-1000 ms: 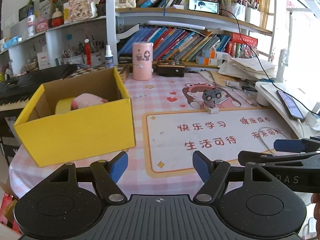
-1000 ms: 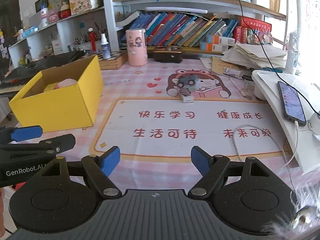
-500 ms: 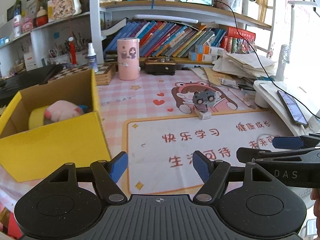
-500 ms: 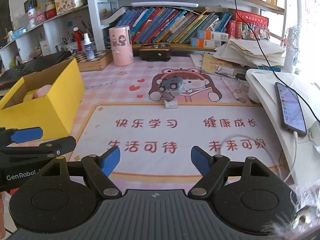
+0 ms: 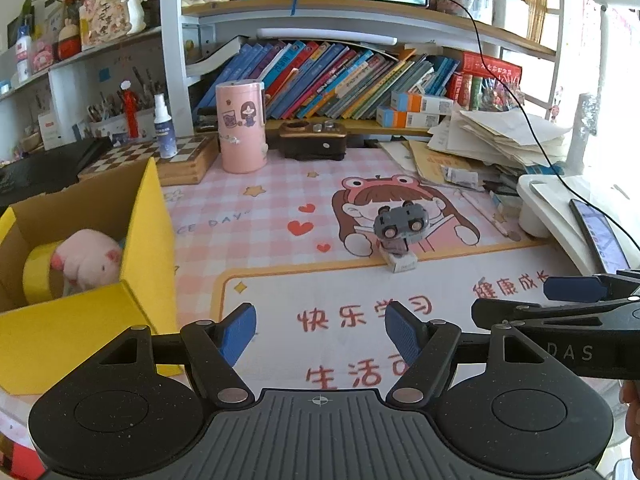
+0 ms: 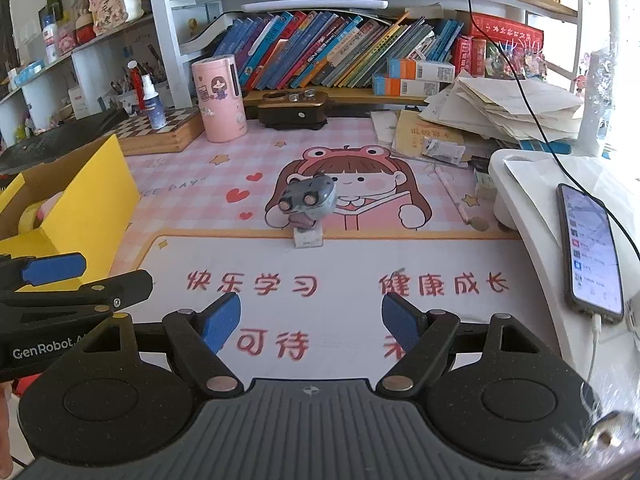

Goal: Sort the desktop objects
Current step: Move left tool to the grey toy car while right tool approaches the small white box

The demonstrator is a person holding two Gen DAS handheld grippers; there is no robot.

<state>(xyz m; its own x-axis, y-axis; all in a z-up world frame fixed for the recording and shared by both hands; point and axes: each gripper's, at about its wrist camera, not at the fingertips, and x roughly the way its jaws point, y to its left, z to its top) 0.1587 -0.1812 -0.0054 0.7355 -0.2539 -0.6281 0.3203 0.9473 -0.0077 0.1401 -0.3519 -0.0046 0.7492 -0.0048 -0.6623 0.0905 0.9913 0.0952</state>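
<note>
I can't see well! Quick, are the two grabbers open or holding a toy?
Left gripper: open, holding nothing.
Right gripper: open, holding nothing.

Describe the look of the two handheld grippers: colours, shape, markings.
Both look alike: matte black speckled plastic, a ribbed grey-black base plate with a small crosshair mark, two round discs at the sides, silver pivot pins. The left gripper and right gripper carry blue ribbed fingertip pads. Seen from the side, the left body reads "GenRobot.A", the right "DAS". No cables show on them.
</note>
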